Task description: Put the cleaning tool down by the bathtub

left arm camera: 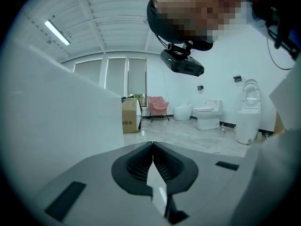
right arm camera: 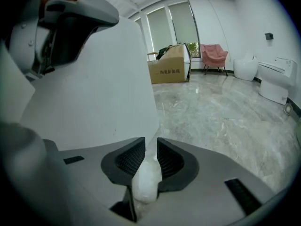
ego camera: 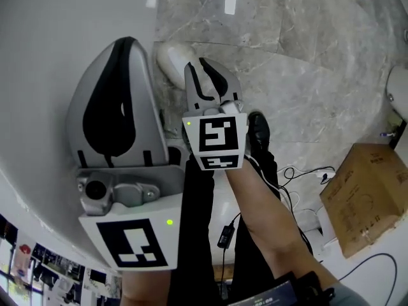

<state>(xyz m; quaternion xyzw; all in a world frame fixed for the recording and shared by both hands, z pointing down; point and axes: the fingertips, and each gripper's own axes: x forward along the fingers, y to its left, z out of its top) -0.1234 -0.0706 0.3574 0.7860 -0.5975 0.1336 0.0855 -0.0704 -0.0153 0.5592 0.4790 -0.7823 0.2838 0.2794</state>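
In the head view my right gripper (ego camera: 199, 65) points away from me over the grey marble floor, beside the white bathtub (ego camera: 51, 37). It is shut on the cleaning tool (ego camera: 173, 59), whose rounded white end sticks out past the jaws to the left. The right gripper view shows the tool's white handle (right arm camera: 146, 180) filling the gap of the right gripper (right arm camera: 150, 142), both pads against it, with the bathtub wall (right arm camera: 103, 93) just ahead on the left. My left gripper (ego camera: 127, 41) hovers over the tub rim. Its jaws (left arm camera: 153, 147) meet at the tips with nothing between them.
A cardboard box (ego camera: 370, 196) and loose cables (ego camera: 299, 177) lie on the floor at the right. The person's dark legs and shoe (ego camera: 258, 132) stand just behind the right gripper. Farther off are toilets (left arm camera: 209, 114), a pink chair (right arm camera: 214, 55) and another box (right arm camera: 171, 65).
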